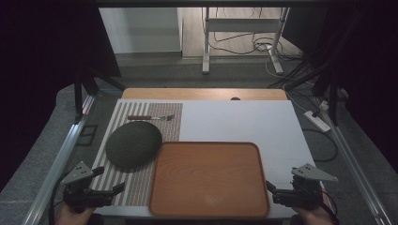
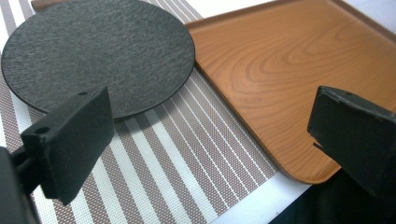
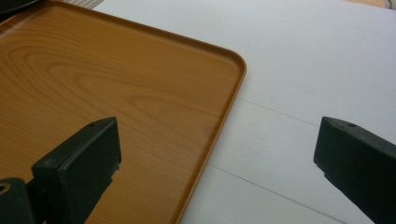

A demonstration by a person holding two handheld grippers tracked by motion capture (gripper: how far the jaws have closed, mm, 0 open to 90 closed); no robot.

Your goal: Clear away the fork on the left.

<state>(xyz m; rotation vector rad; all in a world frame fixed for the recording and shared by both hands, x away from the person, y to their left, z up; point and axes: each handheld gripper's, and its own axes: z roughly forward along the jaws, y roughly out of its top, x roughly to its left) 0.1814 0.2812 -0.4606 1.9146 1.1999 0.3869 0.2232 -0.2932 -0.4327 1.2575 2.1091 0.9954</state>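
Observation:
An empty wooden tray (image 1: 209, 180) lies at the front middle of the white tabletop (image 1: 244, 122). Left of it a dark round plate (image 1: 133, 143) rests on a striped placemat (image 1: 136, 187), its rim close to the tray's corner. A fork with a brown handle (image 1: 150, 117) lies at the mat's far end. My left gripper (image 1: 112, 179) hovers open over the mat's near edge, holding nothing. In the left gripper view the plate (image 2: 98, 51), the mat (image 2: 187, 154) and the tray (image 2: 289, 70) lie ahead of the gripper (image 2: 212, 126). My right gripper (image 1: 272, 192) is open at the tray's near right corner. In its view the gripper (image 3: 215, 154) straddles the tray's right rim (image 3: 224, 107).
Bare white tabletop (image 3: 303, 70) stretches right of and behind the tray. A wooden strip (image 1: 202, 93) edges the table's far side. Metal frame rails (image 1: 61, 154) run along both sides. A power strip (image 1: 318, 121) and cables lie on the floor at the right, and desk legs (image 1: 205, 42) stand beyond.

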